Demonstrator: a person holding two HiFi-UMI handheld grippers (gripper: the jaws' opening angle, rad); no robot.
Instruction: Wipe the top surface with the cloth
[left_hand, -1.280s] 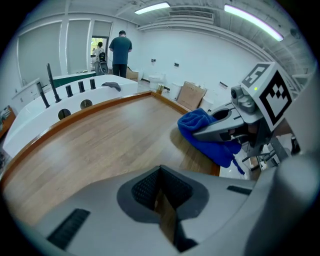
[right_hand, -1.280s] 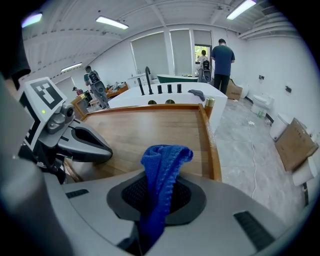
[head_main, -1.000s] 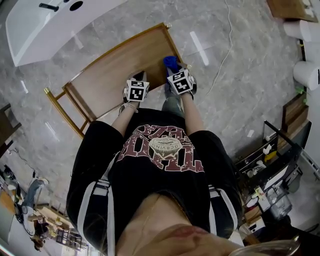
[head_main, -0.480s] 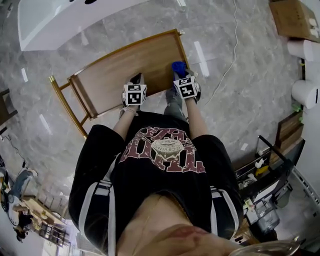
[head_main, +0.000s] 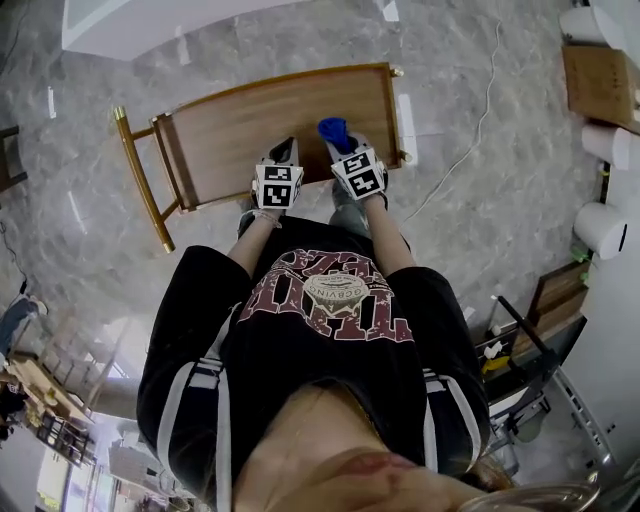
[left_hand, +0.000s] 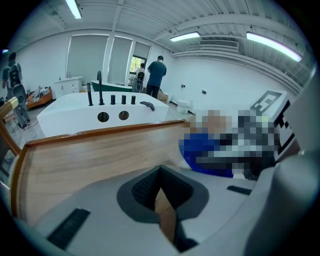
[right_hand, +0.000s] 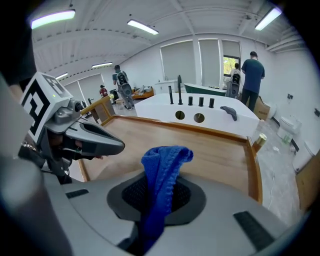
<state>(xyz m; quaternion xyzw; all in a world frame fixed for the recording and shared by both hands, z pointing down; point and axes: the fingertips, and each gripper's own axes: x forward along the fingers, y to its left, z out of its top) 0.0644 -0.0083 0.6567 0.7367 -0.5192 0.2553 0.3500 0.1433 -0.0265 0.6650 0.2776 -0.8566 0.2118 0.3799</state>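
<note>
**At the table's near edge: cloth clamped, ready to wipe**

Over the near right part of the top, the blue cloth (right_hand: 162, 170) sits pinched in the right gripper (right_hand: 159, 200). The jaws are clenched on its middle, and a bunched end sticks out ahead of the tips. Held that way, the free end can likely be dragged flat over the wood. No view shows whether it touches the top (head_main: 250, 130) yet.

The left gripper (left_hand: 161, 195) is just beside it to the left, over the same near edge. Its jaws are pressed together with nothing between them; only wood shows through the slit. It probably just keeps clear of the wiping path.

The top is bare wood with a raised rim, so the whole surface is probably left to wipe.

Count:
- one cloth
- two grippers
- one table
- one white tub (right_hand: 200, 112) beyond the far edge
- one cable (head_main: 470, 130) on the floor to the right
</note>
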